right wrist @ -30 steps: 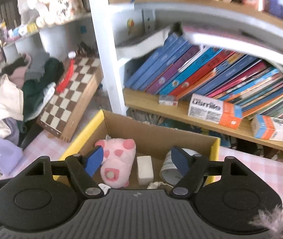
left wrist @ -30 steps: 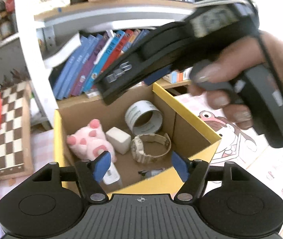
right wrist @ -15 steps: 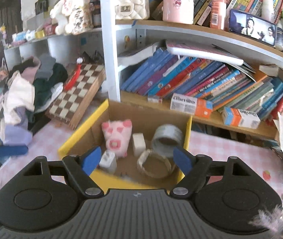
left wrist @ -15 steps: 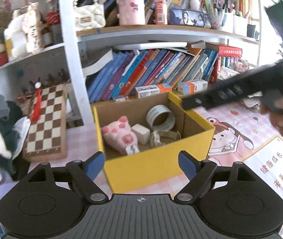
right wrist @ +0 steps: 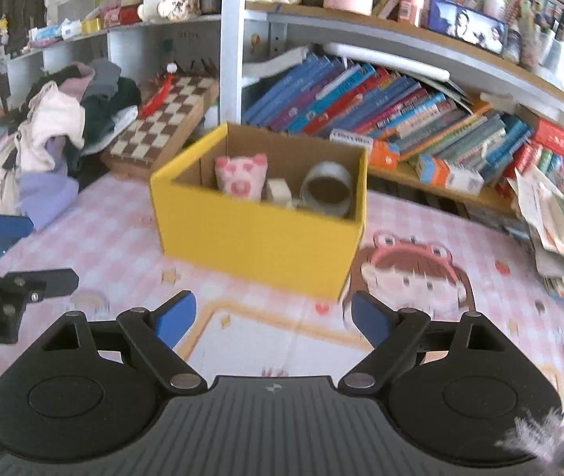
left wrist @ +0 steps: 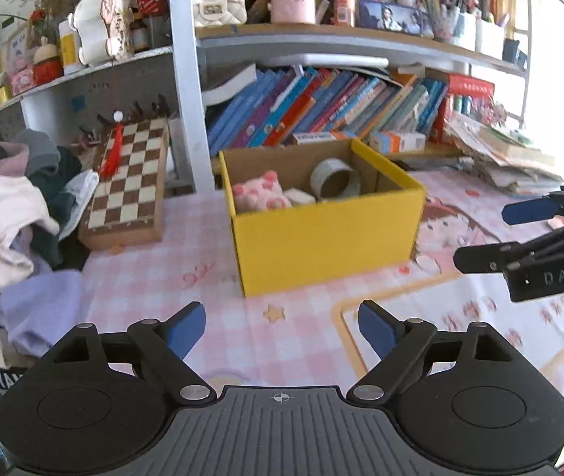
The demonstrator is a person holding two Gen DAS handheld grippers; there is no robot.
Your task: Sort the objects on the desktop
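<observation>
Left wrist view: the left gripper (left wrist: 281,326) is spread wide with nothing in it, same for the right gripper (right wrist: 273,315). Both hang over the pink checked mat (left wrist: 218,317), apart from the yellow cardboard box (left wrist: 321,234). Inside I count one pink plush pig (left wrist: 260,195), one white block (left wrist: 301,197) and one grey tape roll (left wrist: 335,182); anything lower is hidden. My worry: the two grippers sit near each other, so a careless swing could bump them or nudge the box.
</observation>
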